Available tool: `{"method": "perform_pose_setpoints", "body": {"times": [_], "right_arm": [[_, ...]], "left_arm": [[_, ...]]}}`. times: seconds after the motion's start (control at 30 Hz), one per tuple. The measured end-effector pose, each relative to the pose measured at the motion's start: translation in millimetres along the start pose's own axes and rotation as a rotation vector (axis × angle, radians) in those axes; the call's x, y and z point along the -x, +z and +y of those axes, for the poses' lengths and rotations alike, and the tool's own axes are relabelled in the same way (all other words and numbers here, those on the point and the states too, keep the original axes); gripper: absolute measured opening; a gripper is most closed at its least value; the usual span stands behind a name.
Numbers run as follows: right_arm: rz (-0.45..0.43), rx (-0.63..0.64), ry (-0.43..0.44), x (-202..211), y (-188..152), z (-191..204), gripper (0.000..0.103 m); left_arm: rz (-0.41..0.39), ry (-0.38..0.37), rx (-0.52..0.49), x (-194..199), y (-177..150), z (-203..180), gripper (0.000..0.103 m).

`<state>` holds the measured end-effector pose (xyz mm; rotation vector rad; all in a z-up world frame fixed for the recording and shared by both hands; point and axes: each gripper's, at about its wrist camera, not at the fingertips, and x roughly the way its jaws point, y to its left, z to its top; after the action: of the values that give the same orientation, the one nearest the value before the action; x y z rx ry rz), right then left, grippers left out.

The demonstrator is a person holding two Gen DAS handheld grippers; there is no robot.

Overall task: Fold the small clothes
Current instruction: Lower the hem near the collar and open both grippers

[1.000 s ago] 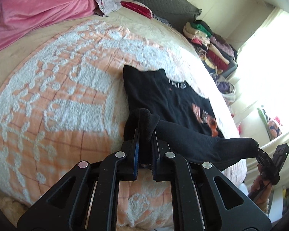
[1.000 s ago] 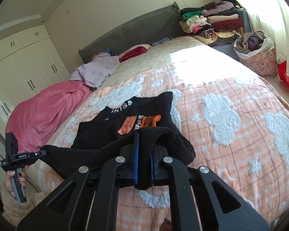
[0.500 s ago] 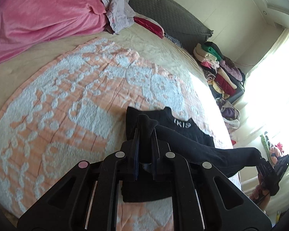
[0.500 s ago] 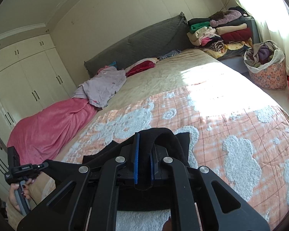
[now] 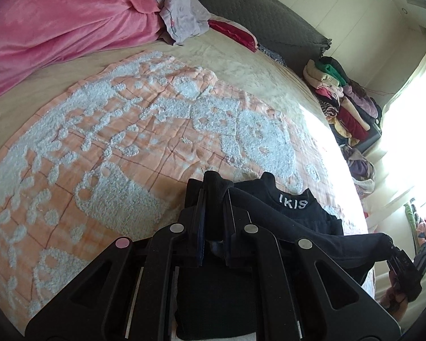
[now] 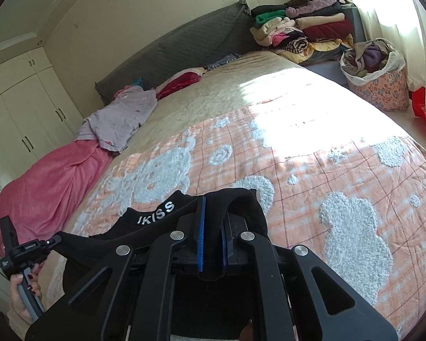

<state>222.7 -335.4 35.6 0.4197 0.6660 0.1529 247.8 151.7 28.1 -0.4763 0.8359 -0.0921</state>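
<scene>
A small black garment with white lettering at its collar lies on the orange and white bedspread. My left gripper is shut on one corner of its lower edge. My right gripper is shut on the other corner. The edge is stretched taut between them and folded over the garment up to the collar. In the left wrist view the right gripper shows at the far right, held by a hand. In the right wrist view the left gripper shows at the far left. The garment's orange print is hidden.
A pink blanket and a lilac garment lie at the head of the bed by a grey headboard. Folded clothes are stacked beside the bed, with a flowered basket of clothes on the floor. White wardrobes stand left.
Both grippers have carried the garment's lower edge forward over its body towards the collar. The orange print is now covered and only the collar lettering shows.
</scene>
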Motion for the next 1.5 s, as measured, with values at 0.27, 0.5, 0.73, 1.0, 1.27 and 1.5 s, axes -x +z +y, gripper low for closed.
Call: {"method": "perform_pose_setpoints", "body": {"times": [0.27, 0.5, 0.73, 1.0, 1.27, 1.5], "right_arm": [[0.075, -0.004, -0.083, -35, -11, -9, 0.025], [0.021, 0.003, -0.111, -14, -23, -7, 0.056], [0.041, 0.203, -0.108, 2, -43, 38, 0.066], [0.189, 0.422, -0.099, -22, -81, 83, 0.030], [0.280, 0.451, -0.176, -81, -93, 79, 0.029], [0.253, 0.425, -0.183, -107, -72, 80, 0.029]], "left_arm": [[-0.018, 0.058, -0.053, -21, -10, 3, 0.013], [-0.161, 0.062, -0.145, 15, -16, -11, 0.038], [-0.130, 0.016, -0.260, 19, -32, -40, 0.039], [0.055, 0.033, -0.418, -19, -77, -68, 0.015], [0.095, 0.121, -0.466, -51, -79, -65, 0.015], [0.094, 0.115, -0.413, -74, -55, -59, 0.020]]}}
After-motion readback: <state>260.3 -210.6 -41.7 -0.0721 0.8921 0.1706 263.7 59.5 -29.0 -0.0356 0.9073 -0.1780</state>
